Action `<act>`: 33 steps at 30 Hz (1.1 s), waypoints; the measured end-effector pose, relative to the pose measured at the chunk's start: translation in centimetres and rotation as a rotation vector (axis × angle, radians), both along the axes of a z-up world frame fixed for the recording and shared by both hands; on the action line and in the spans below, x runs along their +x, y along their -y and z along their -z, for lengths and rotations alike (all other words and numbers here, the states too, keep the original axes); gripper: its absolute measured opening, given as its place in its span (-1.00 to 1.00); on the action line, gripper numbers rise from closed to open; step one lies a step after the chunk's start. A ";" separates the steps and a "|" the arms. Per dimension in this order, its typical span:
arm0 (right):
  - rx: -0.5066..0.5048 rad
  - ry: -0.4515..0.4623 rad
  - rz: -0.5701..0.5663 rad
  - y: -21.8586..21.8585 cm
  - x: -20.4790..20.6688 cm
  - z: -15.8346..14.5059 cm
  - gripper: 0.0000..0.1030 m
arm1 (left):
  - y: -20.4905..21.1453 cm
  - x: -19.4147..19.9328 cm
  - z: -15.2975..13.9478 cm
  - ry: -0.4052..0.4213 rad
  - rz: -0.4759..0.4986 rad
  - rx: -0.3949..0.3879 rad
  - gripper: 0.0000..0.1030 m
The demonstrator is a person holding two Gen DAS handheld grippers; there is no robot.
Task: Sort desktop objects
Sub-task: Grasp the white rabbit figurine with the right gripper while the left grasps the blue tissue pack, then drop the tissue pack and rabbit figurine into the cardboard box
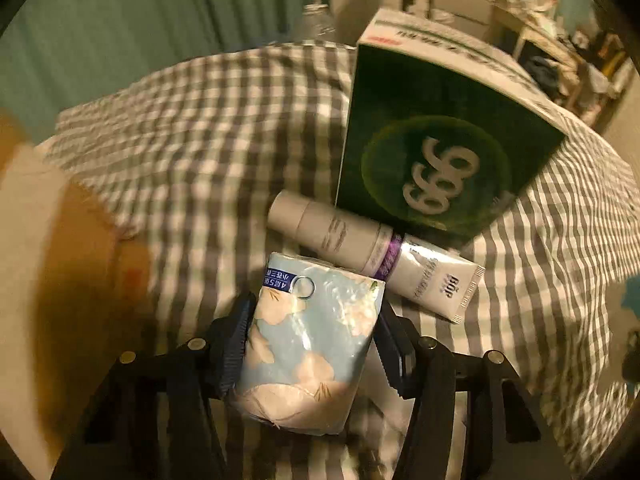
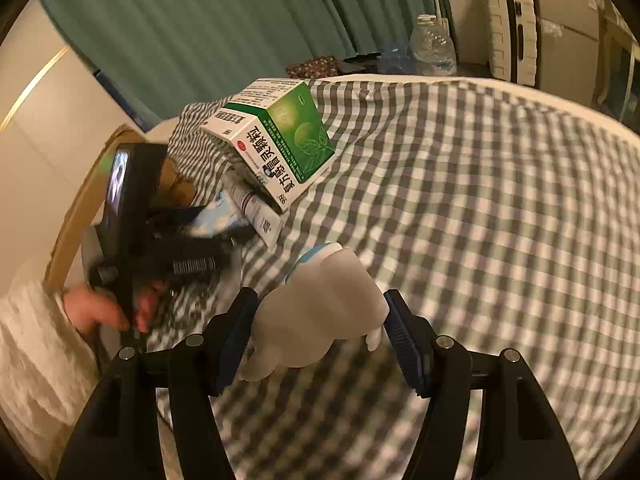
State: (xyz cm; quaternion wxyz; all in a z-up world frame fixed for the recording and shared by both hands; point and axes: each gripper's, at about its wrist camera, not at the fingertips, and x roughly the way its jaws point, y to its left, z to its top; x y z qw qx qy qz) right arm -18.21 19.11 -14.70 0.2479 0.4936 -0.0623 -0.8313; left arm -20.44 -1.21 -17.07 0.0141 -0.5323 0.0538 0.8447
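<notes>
1. Left gripper (image 1: 312,344), lower centre, clamps the tissue pack (image 1: 308,344); pack's long axis runs along the fingers.
2. Tube (image 1: 372,252) and box (image 1: 436,140) lie just beyond, upper right.
3. Right gripper (image 2: 320,332) clamps a white figure (image 2: 320,312).

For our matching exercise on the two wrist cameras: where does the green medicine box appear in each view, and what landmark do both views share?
Left wrist view: the green medicine box fills the upper right, standing just behind the white tube.
Right wrist view: the box sits upper left of centre, resting over the tube.
Shared landmark: the grey-and-white checked cloth beneath everything.
</notes>
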 end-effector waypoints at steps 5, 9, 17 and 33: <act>0.029 -0.001 0.005 -2.7 3.6 -3.0 0.25 | -3.3 6.0 -3.5 -0.026 -0.050 -0.035 0.13; 0.016 -0.024 0.045 -3.2 4.6 -2.9 0.24 | -4.9 10.0 -7.0 -0.184 -0.096 0.026 0.13; -0.095 -0.138 0.180 -0.6 8.4 0.3 0.24 | -3.0 8.7 -6.9 -0.261 -0.102 0.172 0.13; -0.094 -0.228 0.153 6.2 8.9 -8.7 0.25 | 9.2 10.0 -16.8 -0.483 -0.274 0.176 0.13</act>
